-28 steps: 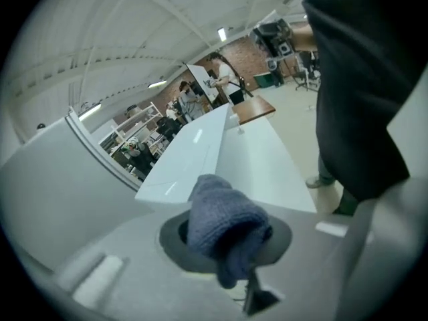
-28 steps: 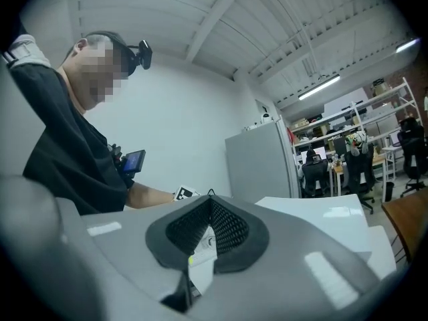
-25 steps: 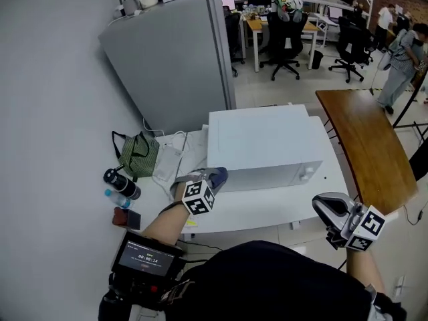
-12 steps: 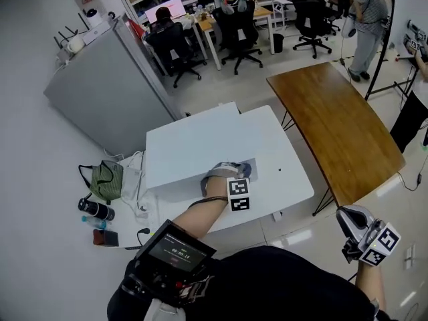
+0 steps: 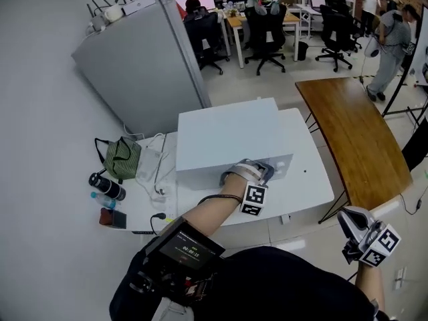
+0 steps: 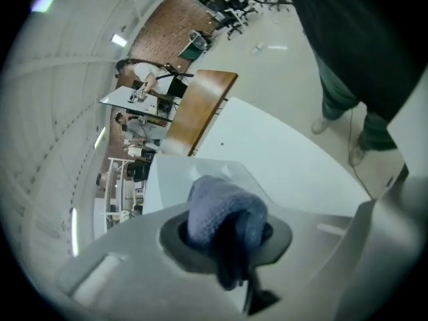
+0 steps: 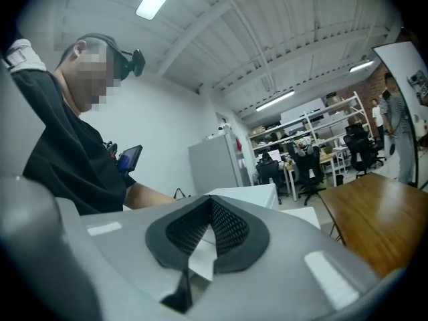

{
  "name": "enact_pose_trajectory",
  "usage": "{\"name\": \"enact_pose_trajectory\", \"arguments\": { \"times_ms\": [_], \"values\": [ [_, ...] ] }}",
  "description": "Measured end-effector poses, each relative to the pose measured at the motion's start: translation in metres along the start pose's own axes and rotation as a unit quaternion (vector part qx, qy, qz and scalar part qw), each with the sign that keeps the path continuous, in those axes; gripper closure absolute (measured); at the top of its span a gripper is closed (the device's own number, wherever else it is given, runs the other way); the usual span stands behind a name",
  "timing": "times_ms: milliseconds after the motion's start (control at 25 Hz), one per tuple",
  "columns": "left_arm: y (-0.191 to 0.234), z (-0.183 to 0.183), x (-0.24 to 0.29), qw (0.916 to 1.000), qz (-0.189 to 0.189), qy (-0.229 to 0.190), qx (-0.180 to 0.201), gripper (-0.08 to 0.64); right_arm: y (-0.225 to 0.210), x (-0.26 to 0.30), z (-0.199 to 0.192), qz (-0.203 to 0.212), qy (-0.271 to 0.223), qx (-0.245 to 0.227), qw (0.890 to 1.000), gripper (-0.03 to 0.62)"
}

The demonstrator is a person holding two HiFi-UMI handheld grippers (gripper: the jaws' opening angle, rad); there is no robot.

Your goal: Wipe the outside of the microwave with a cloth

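Two claws are in play, and only one is at work. The left claw [image 5: 257,173] is clenched on a bunched blue-grey cloth [image 5: 247,171], and in the left gripper view that cloth [image 6: 224,209] bulges out from between the dark pads and fills the gap. The head view shows the cloth pressed against the near face of the white microwave [image 5: 227,134], toward that face's right end and just below the top edge. The person's bare forearm reaches in from below. The microwave sits on a white surface [image 5: 313,182] with its back toward a tall grey cabinet [image 5: 144,62]. To its left on the same surface lie a green bag [image 5: 122,158], white cables, a dark bottle [image 5: 105,186] and a small brown object that cannot be made out. The right claw [image 5: 350,223] hangs well apart from the microwave, off the surface's near right corner and over the floor. In the right gripper view this claw [image 7: 210,231] grasps nothing: its meshed pads meet at the tips, with a narrow wedge of daylight below them. A brown wooden table [image 5: 351,136] stands to the right of the white surface. Beyond it are office chairs, desks and standing people. A small lit screen [image 5: 187,248] is strapped at the person's chest.
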State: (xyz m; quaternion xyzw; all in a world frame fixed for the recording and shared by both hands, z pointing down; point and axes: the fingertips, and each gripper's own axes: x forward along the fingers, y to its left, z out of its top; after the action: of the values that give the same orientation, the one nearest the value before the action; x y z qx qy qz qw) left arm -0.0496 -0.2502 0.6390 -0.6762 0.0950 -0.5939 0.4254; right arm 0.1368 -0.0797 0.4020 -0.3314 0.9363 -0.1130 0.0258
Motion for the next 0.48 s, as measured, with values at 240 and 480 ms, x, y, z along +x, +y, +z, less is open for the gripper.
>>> {"name": "enact_pose_trajectory", "arguments": {
  "times_ms": [240, 480],
  "values": [
    [-0.111, -0.147, -0.045, 0.9988, -0.006, 0.046, 0.018, 0.503, 0.101, 0.104, -0.009, 0.053, 0.049, -0.030, 0.997, 0.588],
    [-0.180, -0.253, -0.093, 0.9876, 0.001, 0.070, -0.141, 0.503, 0.170, 0.165, -0.025, 0.090, 0.083, -0.038, 0.992, 0.588]
  ]
}}
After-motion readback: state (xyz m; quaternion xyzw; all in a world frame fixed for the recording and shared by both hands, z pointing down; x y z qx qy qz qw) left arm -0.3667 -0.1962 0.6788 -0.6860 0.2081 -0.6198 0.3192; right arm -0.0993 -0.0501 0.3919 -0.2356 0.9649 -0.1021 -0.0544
